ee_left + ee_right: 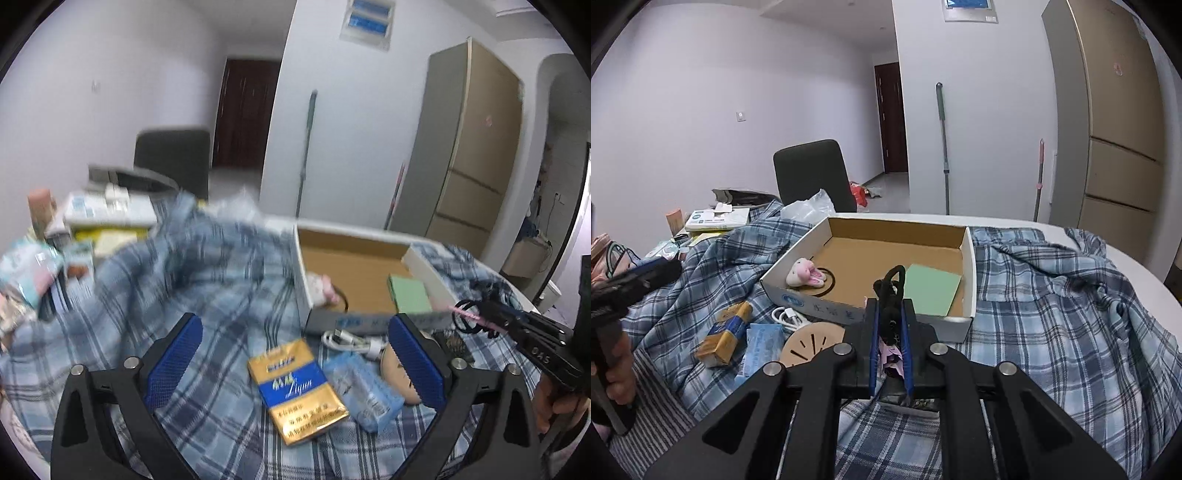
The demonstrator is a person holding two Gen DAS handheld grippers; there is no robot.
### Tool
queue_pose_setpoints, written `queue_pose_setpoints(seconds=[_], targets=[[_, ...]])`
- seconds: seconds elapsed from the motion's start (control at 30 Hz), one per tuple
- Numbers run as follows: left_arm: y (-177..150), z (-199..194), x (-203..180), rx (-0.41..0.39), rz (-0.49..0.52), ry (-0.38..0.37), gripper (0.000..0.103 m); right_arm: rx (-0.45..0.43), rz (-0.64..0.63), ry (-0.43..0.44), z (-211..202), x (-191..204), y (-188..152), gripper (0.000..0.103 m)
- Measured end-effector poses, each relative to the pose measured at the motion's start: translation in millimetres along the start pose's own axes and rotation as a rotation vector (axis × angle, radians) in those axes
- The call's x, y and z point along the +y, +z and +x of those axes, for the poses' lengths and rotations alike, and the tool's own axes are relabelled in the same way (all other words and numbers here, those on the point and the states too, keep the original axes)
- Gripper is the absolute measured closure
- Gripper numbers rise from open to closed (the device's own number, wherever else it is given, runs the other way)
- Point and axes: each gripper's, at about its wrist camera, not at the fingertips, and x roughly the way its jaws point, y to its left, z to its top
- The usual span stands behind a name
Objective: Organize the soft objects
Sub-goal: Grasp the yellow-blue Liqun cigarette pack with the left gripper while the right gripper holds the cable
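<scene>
Between the blue-padded fingers of the right gripper, pressed almost together, sits a black looped hair tie with a pink scrap, just short of the near wall of the shallow white cardboard box. At ten o'clock inside the box lies a small pink-and-white plush rabbit. Spread wide and holding nothing, the left gripper hovers over the blue plaid shirt, framing a gold-and-blue pack reading "Liqun". Printing on the box is unreadable.
</scene>
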Motion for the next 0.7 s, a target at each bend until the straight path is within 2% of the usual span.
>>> queue_pose_setpoints(seconds=[0.13, 0.3, 0.7], targets=[[-1.8, 17.5, 8.1, 0.096, -0.038, -0.035, 0.012, 0.013, 0.003, -0.001, 0.8, -0.1, -1.9, 0.093], [-10.2, 36.5, 6.4, 0.212, -0.036, -0.062, 0.036, 0.011, -0.001, 0.000, -1.3, 0.2, -3.2, 0.093], [-23.9, 67.1, 8.7, 0.378, -0.050, -0.040, 0.036, 0.018, -0.005, 0.007, -3.2, 0.6, -2.6, 0.093]])
